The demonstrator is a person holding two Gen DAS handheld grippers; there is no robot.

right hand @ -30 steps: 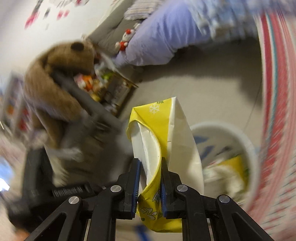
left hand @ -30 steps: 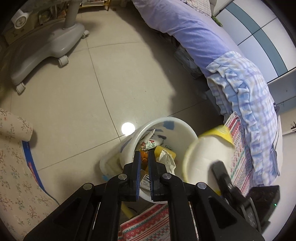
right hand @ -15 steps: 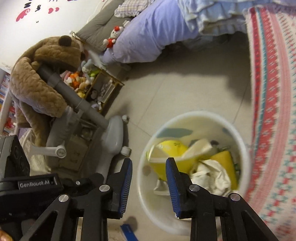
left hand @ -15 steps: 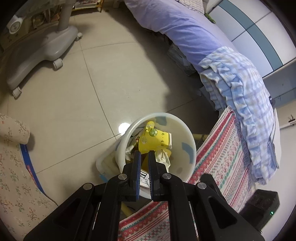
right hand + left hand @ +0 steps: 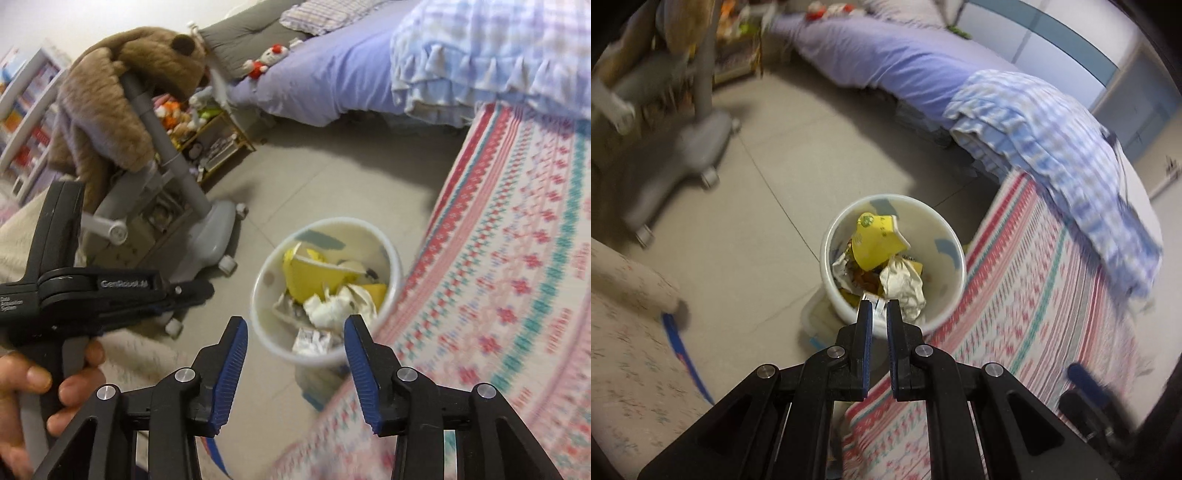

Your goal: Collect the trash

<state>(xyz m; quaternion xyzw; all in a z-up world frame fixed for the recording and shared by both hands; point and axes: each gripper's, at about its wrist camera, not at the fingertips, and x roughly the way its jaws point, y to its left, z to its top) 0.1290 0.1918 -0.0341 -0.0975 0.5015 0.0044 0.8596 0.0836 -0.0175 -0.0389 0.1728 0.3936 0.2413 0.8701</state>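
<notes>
A white round trash bin point(image 5: 945, 280) stands on the tiled floor by a patterned cloth. It also shows in the right wrist view point(image 5: 395, 258). Inside lie a yellow paper bag point(image 5: 877, 245), crumpled white paper point(image 5: 905, 288) and other wrappers; the bag also shows in the right wrist view point(image 5: 306, 275). My left gripper point(image 5: 876, 304) hovers above the bin's near rim, its jaws nearly together with a thin white scrap point(image 5: 874, 302) between the tips. My right gripper point(image 5: 293, 328) is open and empty above the bin's near side. The left gripper's body point(image 5: 92, 291) shows in the right wrist view.
A red, teal and white patterned cloth point(image 5: 1034, 314) covers the surface right of the bin. A bed with a purple sheet point(image 5: 894, 62) and a checked blanket point(image 5: 1052, 122) lies beyond. A grey wheeled chair base point(image 5: 683, 155) with a brown plush bear point(image 5: 122, 92) stands left.
My right gripper opened and dropped the yellow bag into the bin. Both grippers have since risen and pulled back, so the bin looks smaller and farther.
</notes>
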